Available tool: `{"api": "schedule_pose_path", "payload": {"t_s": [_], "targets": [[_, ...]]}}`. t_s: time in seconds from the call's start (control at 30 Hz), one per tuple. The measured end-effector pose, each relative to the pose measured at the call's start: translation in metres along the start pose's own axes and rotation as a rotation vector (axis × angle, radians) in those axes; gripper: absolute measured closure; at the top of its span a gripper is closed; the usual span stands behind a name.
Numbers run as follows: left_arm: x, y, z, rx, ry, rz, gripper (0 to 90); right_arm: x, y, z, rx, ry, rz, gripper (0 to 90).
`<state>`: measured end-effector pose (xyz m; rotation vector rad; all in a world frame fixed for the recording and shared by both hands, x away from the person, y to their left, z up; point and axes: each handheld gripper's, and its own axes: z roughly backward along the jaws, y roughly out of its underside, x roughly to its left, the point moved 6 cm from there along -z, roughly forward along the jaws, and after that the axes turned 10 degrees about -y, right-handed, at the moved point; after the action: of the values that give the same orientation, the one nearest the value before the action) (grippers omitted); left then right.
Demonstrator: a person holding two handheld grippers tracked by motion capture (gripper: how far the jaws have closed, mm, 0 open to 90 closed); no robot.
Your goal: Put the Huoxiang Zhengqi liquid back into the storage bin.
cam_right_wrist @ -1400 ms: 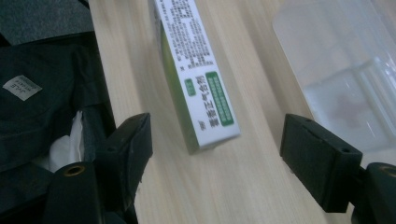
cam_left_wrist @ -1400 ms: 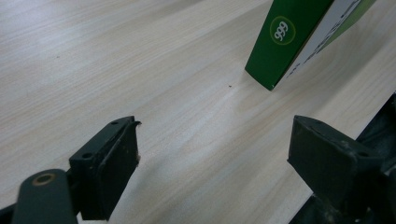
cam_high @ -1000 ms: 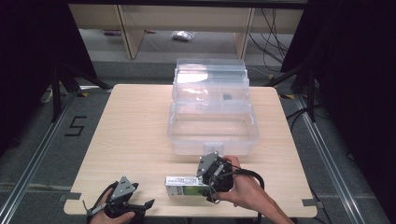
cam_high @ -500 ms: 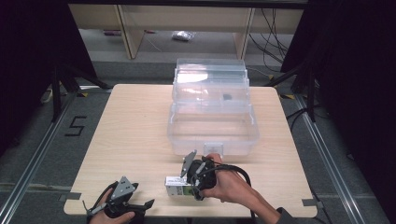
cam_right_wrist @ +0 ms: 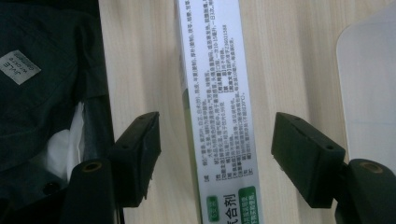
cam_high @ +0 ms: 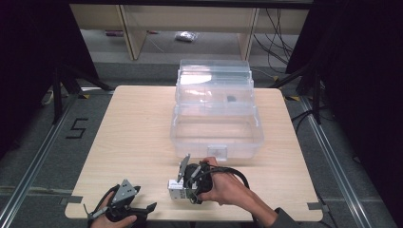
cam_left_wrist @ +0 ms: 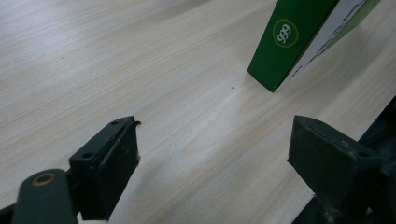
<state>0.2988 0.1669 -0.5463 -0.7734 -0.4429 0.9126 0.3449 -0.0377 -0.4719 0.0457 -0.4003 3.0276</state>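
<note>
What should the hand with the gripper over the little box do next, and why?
Probably close the right gripper on the green and white box. Its jaws stand open on either side of the box, not touching it, and the box lies flat on the table.

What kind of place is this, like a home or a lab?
Most likely a lab or recording workspace: a bare wooden table on a floor marked with a taped number 5, cables trailing behind, and shelving at the back.
</note>
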Motion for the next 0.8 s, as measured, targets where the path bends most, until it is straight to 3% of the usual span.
{"api": "schedule_pose_path", "payload": {"t_s": [0.03, 0.07, 0.1, 0.13, 0.23, 0.27, 0.33, 0.4, 0.63, 0.67, 0.7, 0.73, 0.8], "targets": [[0.0, 0.0, 0.0, 0.0, 0.0, 0.0, 15.5, 0.0, 0.0, 0.0, 0.0, 0.0, 0.0, 33.9], [0.0, 0.0, 0.0, 0.001, 0.002, -0.008, 15.5, 0.005, 0.0, -0.001, 0.02, 0.005, -0.066, 34.5], [0.0, 0.0, 0.0, 0.001, 0.002, -0.008, 15.5, 0.001, -0.001, -0.002, 0.014, -0.004, -0.009, 35.1], [0.0, 0.0, 0.0, 0.004, 0.0, -0.007, 15.5, 0.003, -0.001, -0.003, 0.018, -0.008, -0.033, 35.5], [0.0, 0.0, 0.0, 0.004, 0.0, -0.009, 15.5, 0.001, -0.002, -0.006, 0.024, -0.009, -0.016, 36.0], [0.0, 0.001, 0.0, 0.004, 0.002, -0.012, 15.5, 0.003, -0.002, -0.006, 0.033, -0.011, -0.033, 36.6], [0.0, 0.0, 0.0, 0.002, 0.001, -0.007, 15.5, -0.001, -0.003, -0.009, 0.043, -0.011, -0.009, 38.0], [0.0, 0.0, 0.0, -0.003, -0.002, -0.003, 15.5, -0.001, -0.002, -0.009, 0.047, -0.013, -0.031, 38.5], [0.0, 0.0, 0.0, 0.001, 0.003, -0.011, 15.5, -0.011, -0.005, -0.019, 0.08, -0.02, -0.006, 43.9], [0.0, 0.001, 0.0, 0.003, 0.004, -0.011, 15.5, -0.009, -0.004, -0.02, 0.093, -0.032, -0.031, 44.4], [0.0, 0.001, 0.0, 0.005, 0.003, -0.01, 15.5, -0.013, -0.006, -0.022, 0.08, -0.03, 0.02, 45.2], [0.0, 0.0, 0.001, 0.007, 0.002, -0.007, 15.5, -0.011, -0.005, -0.024, 0.093, -0.05, -0.018, 46.0], [-0.002, 0.0, 0.0, -0.002, 0.009, -0.006, 15.5, -0.01, -0.006, -0.026, 0.101, -0.068, -0.015, 47.2]]}}
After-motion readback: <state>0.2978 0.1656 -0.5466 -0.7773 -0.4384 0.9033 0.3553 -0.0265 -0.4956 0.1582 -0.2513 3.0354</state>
